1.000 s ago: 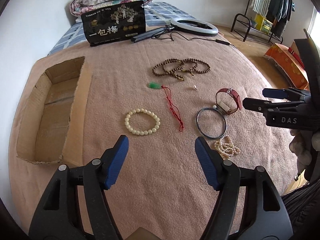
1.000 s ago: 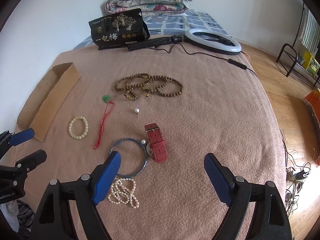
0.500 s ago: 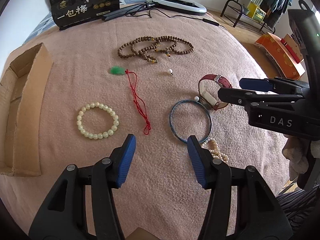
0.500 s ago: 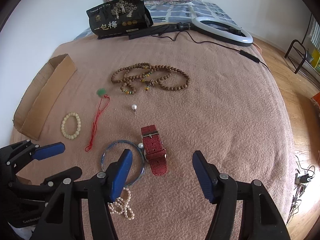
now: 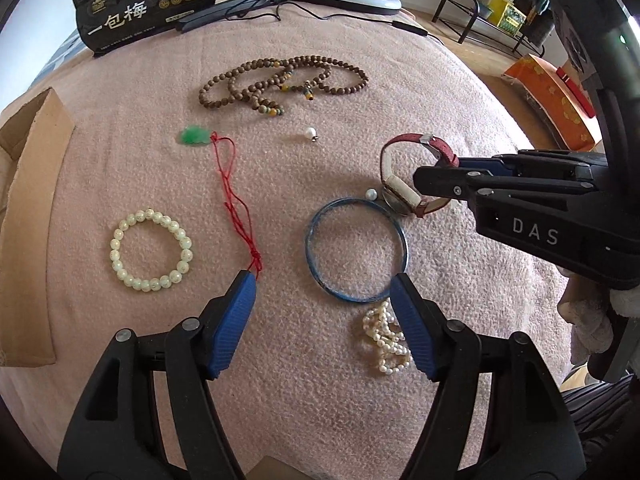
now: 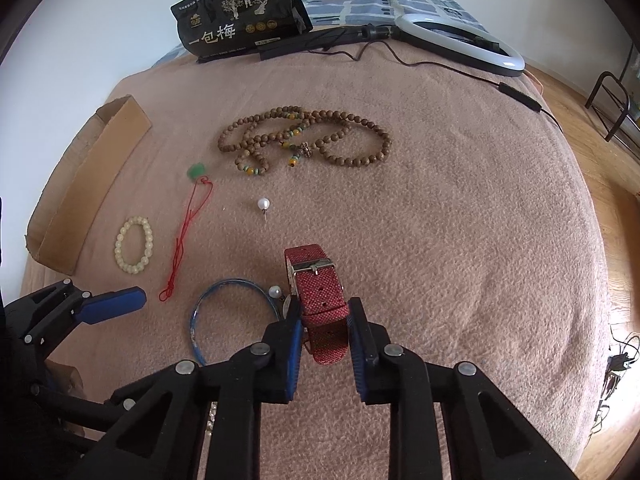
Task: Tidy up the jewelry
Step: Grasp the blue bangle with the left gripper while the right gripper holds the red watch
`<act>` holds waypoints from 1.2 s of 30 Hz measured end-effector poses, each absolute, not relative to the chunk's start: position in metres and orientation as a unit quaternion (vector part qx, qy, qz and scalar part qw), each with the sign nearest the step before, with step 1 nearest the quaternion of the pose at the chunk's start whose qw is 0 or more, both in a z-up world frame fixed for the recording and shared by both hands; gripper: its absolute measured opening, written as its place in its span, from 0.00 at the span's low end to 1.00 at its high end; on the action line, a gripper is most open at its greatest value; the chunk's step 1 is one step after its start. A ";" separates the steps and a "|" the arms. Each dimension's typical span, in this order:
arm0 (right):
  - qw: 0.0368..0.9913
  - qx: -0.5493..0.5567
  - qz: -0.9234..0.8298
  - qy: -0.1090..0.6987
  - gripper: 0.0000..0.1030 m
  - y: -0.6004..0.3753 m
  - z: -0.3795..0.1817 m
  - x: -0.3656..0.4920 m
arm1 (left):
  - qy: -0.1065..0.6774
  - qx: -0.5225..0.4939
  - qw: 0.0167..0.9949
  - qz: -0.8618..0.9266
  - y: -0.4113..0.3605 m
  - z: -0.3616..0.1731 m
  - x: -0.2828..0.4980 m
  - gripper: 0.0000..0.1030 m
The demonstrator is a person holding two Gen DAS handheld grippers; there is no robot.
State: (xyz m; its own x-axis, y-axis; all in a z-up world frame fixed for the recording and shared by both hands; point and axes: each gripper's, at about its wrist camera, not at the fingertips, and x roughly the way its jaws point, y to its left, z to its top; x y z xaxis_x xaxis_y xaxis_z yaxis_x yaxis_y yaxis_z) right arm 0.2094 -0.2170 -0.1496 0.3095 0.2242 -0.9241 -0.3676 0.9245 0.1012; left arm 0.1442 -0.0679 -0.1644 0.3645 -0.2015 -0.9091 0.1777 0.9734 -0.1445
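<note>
Progress: the sorting is barely starting, as I judge it; every piece in view is lying on the pink blanket [image 6: 460, 220] of the bed, none visibly in the cardboard box [image 6: 96, 176].
Right tongs [image 6: 322, 326]: they are closing on the red watch [image 6: 318, 292], blue pads touching both sides of its strap; the watch is sitting just right of the blue bangle [image 5: 356, 250], not clearly lifted.
Left tongs [image 5: 322, 298]: they are standing apart, holding nothing, hovering near the bangle's near edge.
Remaining, placed from the bangle: pearl strand [image 5: 386, 338] touching its near rim; a loose pearl [image 5: 372, 194] at its far rim; red cord [image 5: 236, 204] with green pendant [image 5: 195, 136] to its left; pale bead bracelet [image 5: 150, 250] further left; pearl earring [image 6: 263, 204] and wooden bead necklace [image 6: 304, 140] beyond it.
Box: it is sitting well left of the bangle; only its wall and a sliver of interior are showing, so its contents cannot be told.
</note>
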 end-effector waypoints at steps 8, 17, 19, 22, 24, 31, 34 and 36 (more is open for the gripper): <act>0.819 -0.065 0.157 0.548 0.18 -0.228 -0.144 0.212 | 0.563 -0.047 0.817 -0.117 -0.075 -0.175 0.155 0.69; 0.827 -0.058 0.140 0.542 0.18 -0.242 -0.140 0.215 | 0.563 -0.014 0.816 -0.134 -0.106 -0.181 0.155 0.78; 0.828 -0.057 0.138 0.541 0.18 -0.244 -0.139 0.215 | 0.559 -0.001 0.820 -0.125 -0.111 -0.183 0.156 0.78; 0.827 -0.058 0.140 0.541 0.18 -0.244 -0.139 0.214 | 0.558 0.008 0.823 -0.104 -0.113 -0.186 0.159 0.78; 0.827 -0.058 0.140 0.542 0.18 -0.243 -0.139 0.215 | 0.562 0.016 0.822 -0.093 -0.113 -0.191 0.164 0.80; 0.827 -0.060 0.138 0.542 0.18 -0.243 -0.141 0.216 | 0.572 0.047 0.815 -0.083 -0.118 -0.205 0.170 1.00; 0.827 -0.061 0.137 0.542 0.18 -0.244 -0.142 0.216 | 0.572 0.027 0.815 -0.084 -0.112 -0.204 0.173 1.00; 0.827 -0.061 0.136 0.543 0.18 -0.244 -0.143 0.216 | 0.574 0.023 0.814 -0.087 -0.109 -0.203 0.175 1.00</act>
State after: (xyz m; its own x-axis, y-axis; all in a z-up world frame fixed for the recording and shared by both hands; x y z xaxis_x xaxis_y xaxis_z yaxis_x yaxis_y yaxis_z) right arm 0.2160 -0.2444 -0.1428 0.3738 0.1584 -0.9139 -0.2912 0.9555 0.0465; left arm 0.1747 -0.1094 -0.2034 0.3264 -0.1156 -0.9381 0.1692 0.9836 -0.0624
